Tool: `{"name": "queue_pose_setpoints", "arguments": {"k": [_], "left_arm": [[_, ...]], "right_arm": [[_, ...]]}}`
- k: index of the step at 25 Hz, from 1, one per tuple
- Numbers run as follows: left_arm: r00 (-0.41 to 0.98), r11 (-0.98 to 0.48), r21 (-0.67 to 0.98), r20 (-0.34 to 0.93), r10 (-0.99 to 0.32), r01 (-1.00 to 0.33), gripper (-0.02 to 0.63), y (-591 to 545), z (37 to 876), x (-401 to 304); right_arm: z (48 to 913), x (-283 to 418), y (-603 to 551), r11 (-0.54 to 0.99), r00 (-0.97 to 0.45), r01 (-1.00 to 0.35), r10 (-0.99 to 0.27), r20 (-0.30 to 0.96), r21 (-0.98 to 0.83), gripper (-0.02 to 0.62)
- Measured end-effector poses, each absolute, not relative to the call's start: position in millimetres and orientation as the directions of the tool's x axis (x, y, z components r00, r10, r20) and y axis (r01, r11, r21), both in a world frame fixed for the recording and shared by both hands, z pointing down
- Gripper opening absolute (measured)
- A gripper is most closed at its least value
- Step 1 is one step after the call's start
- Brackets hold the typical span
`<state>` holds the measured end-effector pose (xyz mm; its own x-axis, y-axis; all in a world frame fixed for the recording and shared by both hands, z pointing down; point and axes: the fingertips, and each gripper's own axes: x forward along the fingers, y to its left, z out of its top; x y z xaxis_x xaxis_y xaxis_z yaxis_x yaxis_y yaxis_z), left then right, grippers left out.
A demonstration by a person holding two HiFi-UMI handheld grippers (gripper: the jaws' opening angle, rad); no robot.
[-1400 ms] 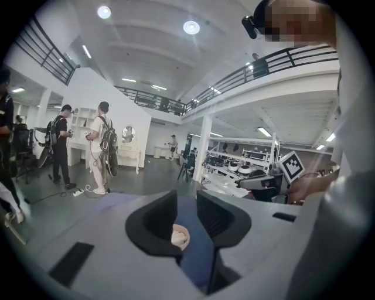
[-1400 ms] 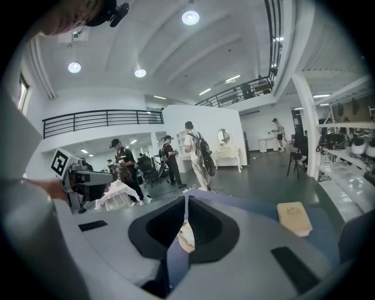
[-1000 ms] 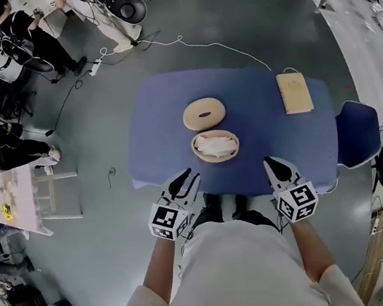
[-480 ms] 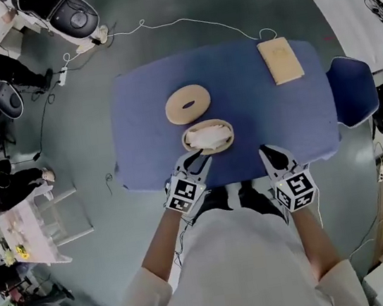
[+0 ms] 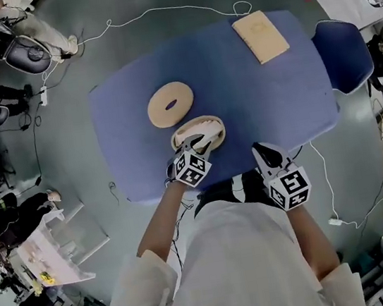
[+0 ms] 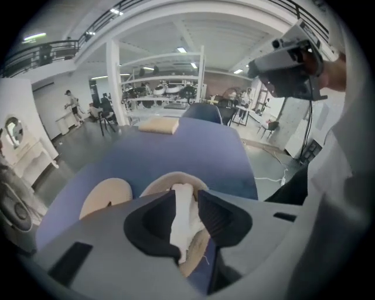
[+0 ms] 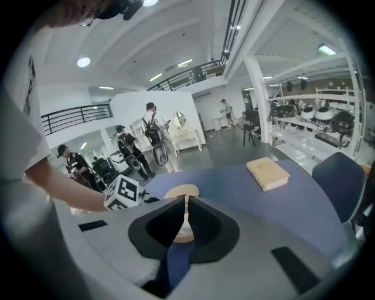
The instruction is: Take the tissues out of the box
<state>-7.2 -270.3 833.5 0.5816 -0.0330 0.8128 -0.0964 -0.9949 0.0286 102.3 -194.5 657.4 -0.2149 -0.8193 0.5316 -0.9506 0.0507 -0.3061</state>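
Observation:
An oval wooden box [image 5: 211,122] stands uncovered near the table's front edge, with white tissues [image 5: 198,131] in it. Its slotted lid [image 5: 169,105] lies just behind it. My left gripper [image 5: 197,143] hangs over the box's near end. In the left gripper view its jaws [image 6: 187,198] are opening, with a fold of tissue [image 6: 181,222] showing in the gap between them; the pads do not press on it. My right gripper [image 5: 259,151] hovers at the table's front edge to the right of the box, shut and empty [image 7: 186,204].
The blue table [image 5: 268,94] also carries a flat tan block [image 5: 260,36] at its far right corner. A blue chair [image 5: 342,55] stands against the right end. Cables trail over the grey floor, and people and equipment are at the far left.
My left gripper has moved forward from the table's front edge to over the box. The right gripper has stayed near the front edge. The head view has swung round.

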Motion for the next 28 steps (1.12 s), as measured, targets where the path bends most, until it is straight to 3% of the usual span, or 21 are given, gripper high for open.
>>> {"name": "queue_pose_setpoints", "arguments": {"k": [8, 13, 16, 28], "left_arm": [[0.399, -1.000, 0.024, 0.917, 0.025, 0.006, 0.126, -271, 906, 12], [0.285, -1.000, -0.021, 0.959, -0.016, 0.015, 0.111, -275, 932, 8], [0.294, -0.999, -0.033, 0.955, -0.037, -0.018, 0.029, -278, 930, 11], [0.494, -0.973, -0.006, 0.861, -0.124, -0.233, 0.018, -289, 870, 8]], "right_arm": [[685, 109, -185, 0.018, -0.219, -0.941, -0.793, 0.568, -0.338, 0.041], [693, 113, -190, 0.032, -0.243, -0.935, -0.784, 0.572, -0.354, 0.041], [696, 121, -193, 0.046, -0.258, -0.932, -0.781, 0.569, -0.359, 0.041], [698, 130, -209, 0.128, -0.335, -0.919, -0.756, 0.563, -0.374, 0.041]]}}
